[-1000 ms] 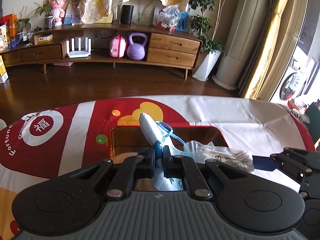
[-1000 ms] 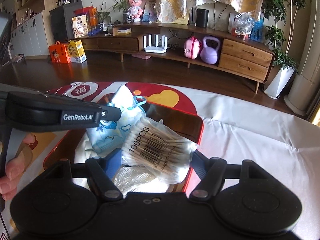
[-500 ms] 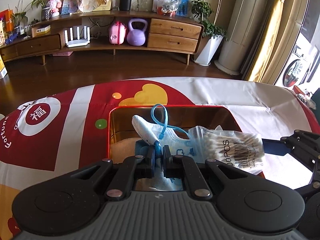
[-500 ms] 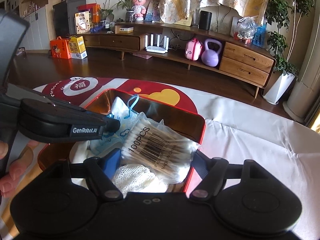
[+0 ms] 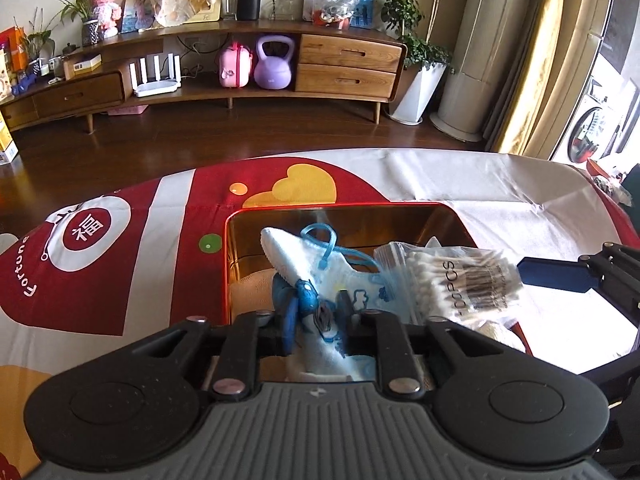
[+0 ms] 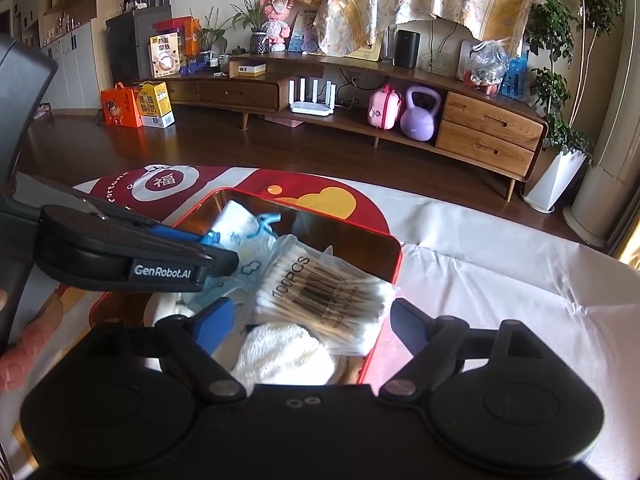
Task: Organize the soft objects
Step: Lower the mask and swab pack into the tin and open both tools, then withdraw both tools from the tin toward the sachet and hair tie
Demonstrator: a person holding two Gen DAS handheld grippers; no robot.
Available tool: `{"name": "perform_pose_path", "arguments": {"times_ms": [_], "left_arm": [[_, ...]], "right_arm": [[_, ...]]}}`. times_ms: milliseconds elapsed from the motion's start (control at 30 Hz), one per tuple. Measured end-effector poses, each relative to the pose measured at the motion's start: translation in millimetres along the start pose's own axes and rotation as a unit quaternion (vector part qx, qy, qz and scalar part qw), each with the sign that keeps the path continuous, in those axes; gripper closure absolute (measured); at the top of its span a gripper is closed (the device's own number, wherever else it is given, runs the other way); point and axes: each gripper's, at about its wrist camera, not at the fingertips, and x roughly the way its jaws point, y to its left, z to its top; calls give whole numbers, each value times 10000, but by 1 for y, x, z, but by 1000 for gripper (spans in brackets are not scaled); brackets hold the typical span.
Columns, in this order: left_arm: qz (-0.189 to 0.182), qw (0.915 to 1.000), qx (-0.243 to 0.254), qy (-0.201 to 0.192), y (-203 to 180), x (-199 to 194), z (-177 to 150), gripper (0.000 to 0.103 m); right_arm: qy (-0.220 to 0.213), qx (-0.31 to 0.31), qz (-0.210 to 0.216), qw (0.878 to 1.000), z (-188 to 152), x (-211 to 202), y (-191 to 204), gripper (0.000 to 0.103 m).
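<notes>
tin [image 5: 440,209], red rim, shiny inner walls, sits on the red-and-white printed cloth [image 5: 120,264]. contents: child's face mask [image 5: 320,264], pale blue with cartoon print and blue ear loops, lying toward the left half; clear bag of cotton swabs [image 6: 320,296], marked 100pcs with a barcode, lying on the right half and partly over the mask; white mesh wad [image 6: 280,356] at the near edge under the bag, touching it.

left gripper [image 5: 318,312]: jaws opening. mask edge lies between the blue pads, which stand apart on either side of it; grip looks let go, cloth slack. mask body runs forward from the fingertips into the tin.

right gripper [image 6: 308,320]: jaws opening, spread wide. swab bag lies between the two blue fingers; the left finger is just beside the bag's near corner, the right one stands clear of it. bag rests on the other contents, not lifted.

from the right wrist view the left gripper [image 6: 218,250] reaches in from the left over the tin, tips on the mask [image 6: 244,236]. fingers of a person's hand [image 6: 24,344] show at the left edge.
</notes>
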Motion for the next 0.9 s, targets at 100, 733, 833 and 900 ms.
{"name": "perform_pose_path", "arguments": {"times_ms": [100, 733, 833, 900], "left_arm": [[-35, 9999, -25, -91, 0, -7, -1, 27], [-119, 9990, 132, -400, -20, -86, -13, 26], [-167, 9985, 171, -500, -24, -106, -17, 21], [-192, 9981, 213, -552, -28, -118, -21, 21]], "right_arm": [[-71, 46, 2, 10000, 0, -6, -1, 18], [-390, 209, 102, 9990, -11, -79, 6, 5], [-490, 330, 120, 9982, -12, -95, 5, 4], [-551, 431, 154, 9974, -14, -105, 4, 3]]}}
